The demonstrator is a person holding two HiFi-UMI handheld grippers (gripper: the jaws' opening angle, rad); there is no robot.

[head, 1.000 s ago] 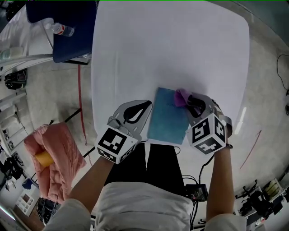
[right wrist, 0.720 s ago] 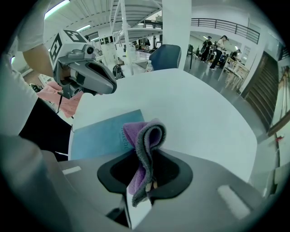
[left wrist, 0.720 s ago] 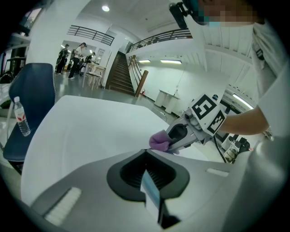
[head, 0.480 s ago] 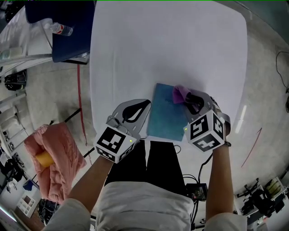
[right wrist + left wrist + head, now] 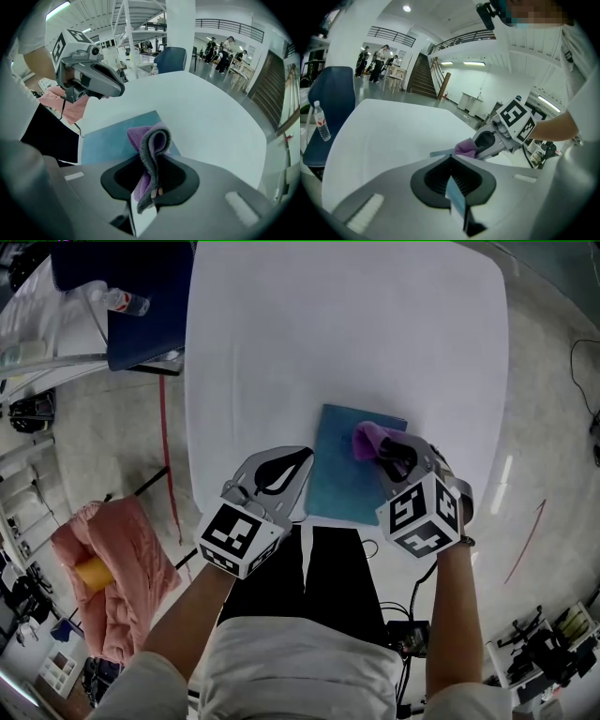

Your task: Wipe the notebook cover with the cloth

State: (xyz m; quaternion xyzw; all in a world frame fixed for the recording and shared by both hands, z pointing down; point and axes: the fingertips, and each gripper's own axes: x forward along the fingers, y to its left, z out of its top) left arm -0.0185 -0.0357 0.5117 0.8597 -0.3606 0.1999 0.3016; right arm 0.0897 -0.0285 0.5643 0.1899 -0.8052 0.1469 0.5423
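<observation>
The left gripper (image 5: 298,468) is clenched on the left edge of the notebook (image 5: 342,476). Its own view shows a thin blue sliver pinched between the jaws, which the head view hides under the gripper body. The right gripper (image 5: 382,452) grasps the cloth (image 5: 364,439), with its jaws closed on a fold. Its own view shows the cloth purple on one face and grey on the other (from above it reads as plain purple).

The blue notebook lies flat at the near edge of the table (image 5: 347,324), a little right of the middle and slightly turned. The cloth sits over its far right corner. From the left gripper view the cloth looks set down on the cover, though real contact is hard to tell.

Each gripper's cube carries black-and-white square markers and no words.

Beyond the table's far left corner stands a dark blue chair (image 5: 141,282). Beside it is a clear bottle (image 5: 127,302) with a red label, its print too small to read. On the floor to the left lies a pink bundle (image 5: 117,568) with something yellow on it.

Only the gripper views show the hall: a staircase (image 5: 423,77) and a few people (image 5: 375,56) standing far off, and a white pillar (image 5: 180,23).
</observation>
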